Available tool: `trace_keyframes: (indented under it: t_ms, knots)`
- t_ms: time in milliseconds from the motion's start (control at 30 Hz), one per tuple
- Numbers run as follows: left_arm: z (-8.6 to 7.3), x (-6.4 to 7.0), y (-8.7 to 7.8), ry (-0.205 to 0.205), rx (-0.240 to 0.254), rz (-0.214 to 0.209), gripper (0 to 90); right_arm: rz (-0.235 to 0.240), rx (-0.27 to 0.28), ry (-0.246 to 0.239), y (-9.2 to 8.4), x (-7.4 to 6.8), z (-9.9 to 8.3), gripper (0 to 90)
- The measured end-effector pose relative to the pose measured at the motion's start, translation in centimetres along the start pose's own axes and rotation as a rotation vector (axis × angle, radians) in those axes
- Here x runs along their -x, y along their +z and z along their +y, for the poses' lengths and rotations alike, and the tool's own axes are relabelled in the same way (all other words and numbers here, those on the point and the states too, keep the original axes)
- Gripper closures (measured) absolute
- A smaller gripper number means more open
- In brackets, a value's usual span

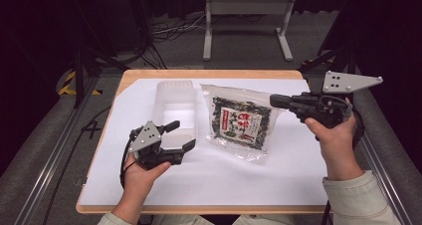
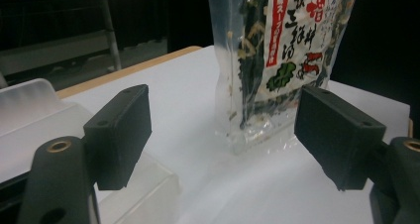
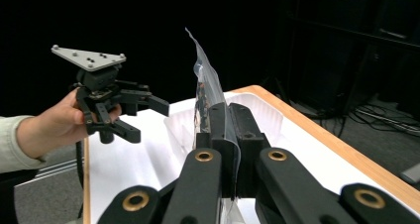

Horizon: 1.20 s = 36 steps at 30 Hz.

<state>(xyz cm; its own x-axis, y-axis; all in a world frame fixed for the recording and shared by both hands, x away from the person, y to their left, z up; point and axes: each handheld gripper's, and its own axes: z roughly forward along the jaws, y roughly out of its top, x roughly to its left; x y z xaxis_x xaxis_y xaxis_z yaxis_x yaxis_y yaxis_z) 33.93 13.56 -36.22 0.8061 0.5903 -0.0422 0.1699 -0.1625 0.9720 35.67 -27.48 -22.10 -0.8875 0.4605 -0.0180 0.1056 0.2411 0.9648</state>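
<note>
The wooden table point(image 1: 149, 74) is covered by a white sheet point(image 1: 249, 175) nearly to its edges. A clear plastic container point(image 1: 174, 103) rests on the sheet toward the far left corner.

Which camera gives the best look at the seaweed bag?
The high view: the whole seaweed bag shows, label facing the camera, its right edge pinched by the right tool. The left gripper view has its lower part close up, between open jaws. The right gripper view sees it edge-on.
</note>
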Motion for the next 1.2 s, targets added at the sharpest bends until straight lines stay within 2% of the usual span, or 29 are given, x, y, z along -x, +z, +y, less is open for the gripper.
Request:
trace_keyframes:
  t_ms: [233,533,600,900,1100,1200]
  knots:
    - [0.8,0.0,0.7,-0.010,0.010,-0.060,23.8,0.043,0.000,-0.022,1.0,-0.5,0.5,90.0]
    - [1.8,0.4,1.5,-0.023,0.039,-0.078,22.0,0.084,-0.004,-0.036,2.2,-0.8,0.6,90.0]
    - [2.0,0.5,1.7,-0.028,0.058,-0.089,22.2,0.094,-0.002,-0.039,2.4,-0.9,0.6,90.0]
    - [2.9,0.8,2.6,-0.020,0.083,-0.121,22.0,0.140,0.002,-0.054,3.2,-1.5,0.7,90.0]
    - [3.1,1.1,2.9,0.000,0.078,-0.155,23.5,0.166,0.008,-0.060,3.8,-1.7,0.6,90.0]
    - [3.0,1.3,3.2,0.037,0.057,-0.150,24.4,0.178,0.011,-0.062,4.1,-1.8,0.5,90.0]
